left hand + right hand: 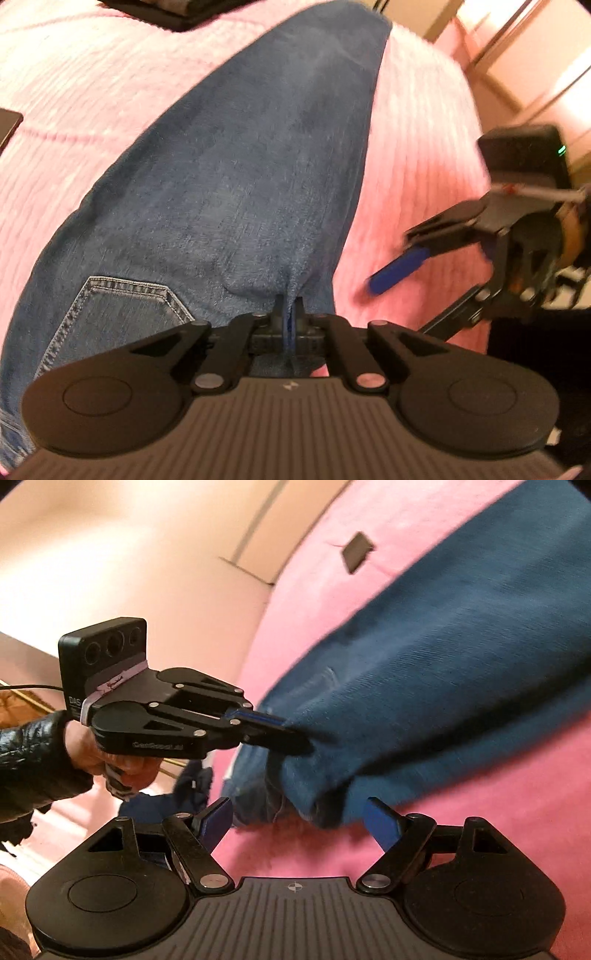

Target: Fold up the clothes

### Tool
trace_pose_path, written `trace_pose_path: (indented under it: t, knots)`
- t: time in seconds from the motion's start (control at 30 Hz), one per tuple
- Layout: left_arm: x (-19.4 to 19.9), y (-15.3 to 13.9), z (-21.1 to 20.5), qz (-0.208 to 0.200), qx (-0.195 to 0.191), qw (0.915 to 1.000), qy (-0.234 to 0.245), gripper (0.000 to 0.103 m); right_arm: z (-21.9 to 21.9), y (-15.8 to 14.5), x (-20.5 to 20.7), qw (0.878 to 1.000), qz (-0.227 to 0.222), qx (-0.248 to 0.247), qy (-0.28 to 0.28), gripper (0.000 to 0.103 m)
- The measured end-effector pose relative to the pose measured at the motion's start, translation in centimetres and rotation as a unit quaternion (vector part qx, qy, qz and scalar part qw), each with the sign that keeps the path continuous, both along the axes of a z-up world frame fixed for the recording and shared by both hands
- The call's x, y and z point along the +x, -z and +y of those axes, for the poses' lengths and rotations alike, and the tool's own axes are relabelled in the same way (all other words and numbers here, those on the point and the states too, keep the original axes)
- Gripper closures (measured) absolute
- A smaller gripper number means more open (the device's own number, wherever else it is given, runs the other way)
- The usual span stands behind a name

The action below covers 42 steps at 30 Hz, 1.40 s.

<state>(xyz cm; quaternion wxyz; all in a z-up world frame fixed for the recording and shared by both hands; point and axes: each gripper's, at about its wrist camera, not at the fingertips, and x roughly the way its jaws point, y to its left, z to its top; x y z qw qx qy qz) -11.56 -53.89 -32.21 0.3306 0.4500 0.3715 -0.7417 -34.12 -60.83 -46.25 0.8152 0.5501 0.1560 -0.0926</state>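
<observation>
One pair of jeans (236, 177) is lying on the pink bedspread (74, 92), its long axis running straight away from the left gripper (288, 306), which is pinching a bunched fold of denim at the near end, beside the stitched back pocket (110, 314). Two grippers are showing. The right gripper (295, 819) is hanging with its blue-padded fingers (380, 823) spread wide and holding nothing, just off the jeans' near edge on the right side. That makes the left one the nearer to the jeans, already clamped on them, while the right one is sitting level with the same end, close enough to take the edge. Beyond the far end of the jeans, one dark stack (173, 11) is resting on the bedspread; whether it is folded clothing I cannot tell.
</observation>
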Motion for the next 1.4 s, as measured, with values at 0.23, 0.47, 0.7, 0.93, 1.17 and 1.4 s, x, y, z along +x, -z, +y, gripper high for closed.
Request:
trace_pose_path:
  t: [0.23, 0.47, 0.7, 0.93, 1.17, 1.4]
  knots:
    - [1.8, -0.7, -0.6, 0.050, 0.007, 0.9987, -0.007, 0.103, -2.6, 1.5, -0.4, 0.997, -0.056, 0.016, -0.041, 0.021]
    - [3.2, -0.5, -0.9, 0.076, 0.023, 0.9962, -0.035, 0.096, -1.9, 4.0, -0.8, 0.992, -0.076, 0.091, -0.049, 0.026]
    - [5.0, 0.1, -0.2, 0.035, 0.014, 0.9966, -0.074, 0.089, -0.7, 4.8, -5.1, 0.984, -0.032, 0.176, -0.018, 0.096]
    - [4.2, 3.7, 1.6, -0.031, 0.041, 0.9977, -0.043, 0.087, -0.1, 3.2, -8.2, 0.980, 0.082, 0.160, -0.083, 0.103]
    - [2.5, 1.7, 2.4, 0.007, -0.014, 0.9989, -0.044, 0.086, -0.2, 2.0, -11.3, 0.990, 0.071, 0.116, 0.039, 0.034]
    - [-0.3, 3.1, 3.0, 0.000, -0.009, 0.9998, -0.015, 0.084, -2.0, 3.4, -14.2, 0.976, 0.071, 0.134, 0.154, 0.035]
